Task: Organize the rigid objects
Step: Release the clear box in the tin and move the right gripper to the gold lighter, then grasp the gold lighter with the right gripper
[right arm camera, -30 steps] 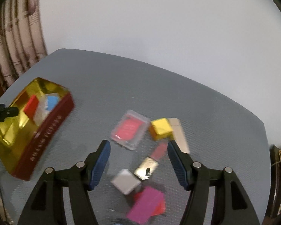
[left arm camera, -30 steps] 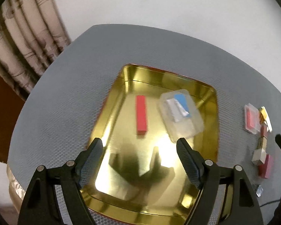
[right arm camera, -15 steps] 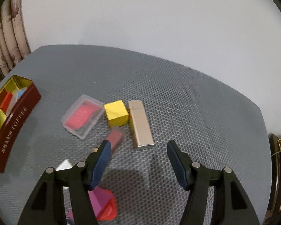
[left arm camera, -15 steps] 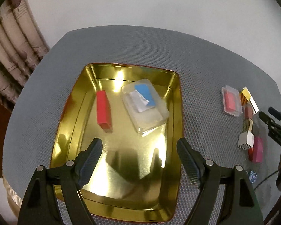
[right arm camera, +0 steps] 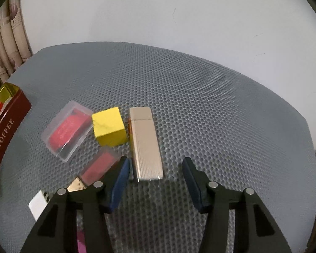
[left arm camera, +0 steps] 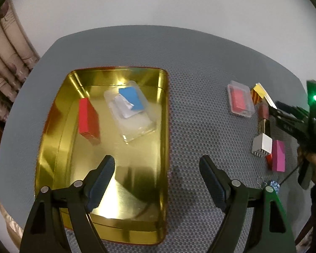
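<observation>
Presently catalogued, item by item.

Right gripper: jaws have just been closing but stand apart, pinching nothing. The near end of the champagne-gold bar sits just ahead of the gap and left of its middle, close to the left finger; neither pad touches it.

Champagne-gold bar: flat on the mat, long axis running near to far, roughly along the gripper's pointing line. A squeeze would fall across its narrow width. Judged the next pick; the right hand is much the nearer.

Yellow cube: touching or just beside the bar's far left side, a likely snag if the left finger goes deeper.

Clear case with red insert: left of the cube.

Left gripper: spread wide, empty, straddling the right wall of the gold tin.

Gold tin: far left of the loose items, holding a red block and a clear box with blue card.

Surface: grey honeycomb mat. Room: plain pale wall behind, patterned curtain far left.
</observation>
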